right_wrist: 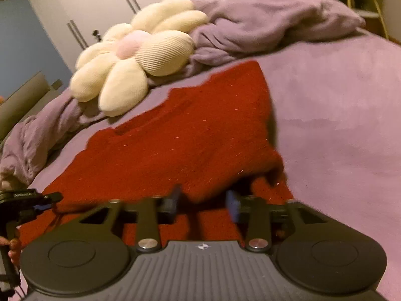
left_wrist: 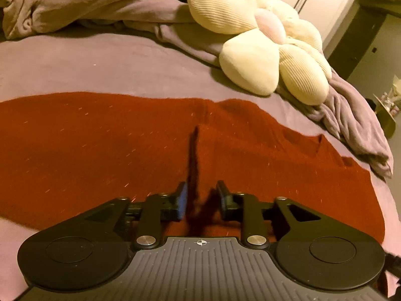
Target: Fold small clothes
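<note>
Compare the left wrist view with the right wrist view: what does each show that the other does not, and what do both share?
Only the left wrist view shows the left gripper head-on, jaws apart over flat red cloth. Only the right wrist view shows the right gripper, a raised fold of cloth between its jaws, plus the left gripper seen from the side. Both show the red garment, the flower cushion and the purple blanket.

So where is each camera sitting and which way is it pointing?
Left wrist: on the left hand-held gripper, low over the red garment, facing the flower pillow; its fingers show, parted.
Right wrist: on the right hand-held gripper, fingers around a raised garment edge; the left gripper shows at the left edge.
Shared: garment, pillow, purple bedspread.
</note>
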`<state>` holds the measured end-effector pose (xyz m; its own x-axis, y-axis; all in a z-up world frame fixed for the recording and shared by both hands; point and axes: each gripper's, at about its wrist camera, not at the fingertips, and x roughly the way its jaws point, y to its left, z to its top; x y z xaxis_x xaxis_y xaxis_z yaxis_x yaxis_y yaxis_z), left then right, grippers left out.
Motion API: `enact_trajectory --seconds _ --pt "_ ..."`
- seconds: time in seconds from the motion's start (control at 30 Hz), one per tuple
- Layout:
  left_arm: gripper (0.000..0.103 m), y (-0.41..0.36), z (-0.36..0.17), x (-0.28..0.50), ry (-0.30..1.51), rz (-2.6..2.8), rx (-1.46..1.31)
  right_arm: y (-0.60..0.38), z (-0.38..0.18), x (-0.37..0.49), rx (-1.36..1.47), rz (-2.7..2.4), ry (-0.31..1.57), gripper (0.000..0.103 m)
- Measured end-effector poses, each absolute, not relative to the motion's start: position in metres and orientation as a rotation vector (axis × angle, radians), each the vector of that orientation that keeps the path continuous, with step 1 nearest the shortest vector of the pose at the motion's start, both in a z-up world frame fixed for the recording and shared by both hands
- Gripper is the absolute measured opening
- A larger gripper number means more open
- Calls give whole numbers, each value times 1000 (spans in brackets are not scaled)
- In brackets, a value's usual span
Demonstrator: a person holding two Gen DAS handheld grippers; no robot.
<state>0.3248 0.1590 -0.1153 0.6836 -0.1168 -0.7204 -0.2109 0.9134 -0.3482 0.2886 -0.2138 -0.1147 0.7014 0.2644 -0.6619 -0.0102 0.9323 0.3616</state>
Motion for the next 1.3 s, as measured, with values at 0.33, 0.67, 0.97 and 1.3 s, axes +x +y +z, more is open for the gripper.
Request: enact_trajectory --seconds 0.33,0.67,0.97,1.3 --pt "82 212 -106 252 794 184 -523 -144 -96 294 65 223 739 18" --pt "84 336 -127 178 694 435 -855 -128 -106 294 24 180 819 17" --pt "28 428 -163 150 491 559 -1188 -149 -93 220 181 128 836 18" --pt "11 417 -141 158 439 539 -999 -141 -96 202 178 101 868 18"
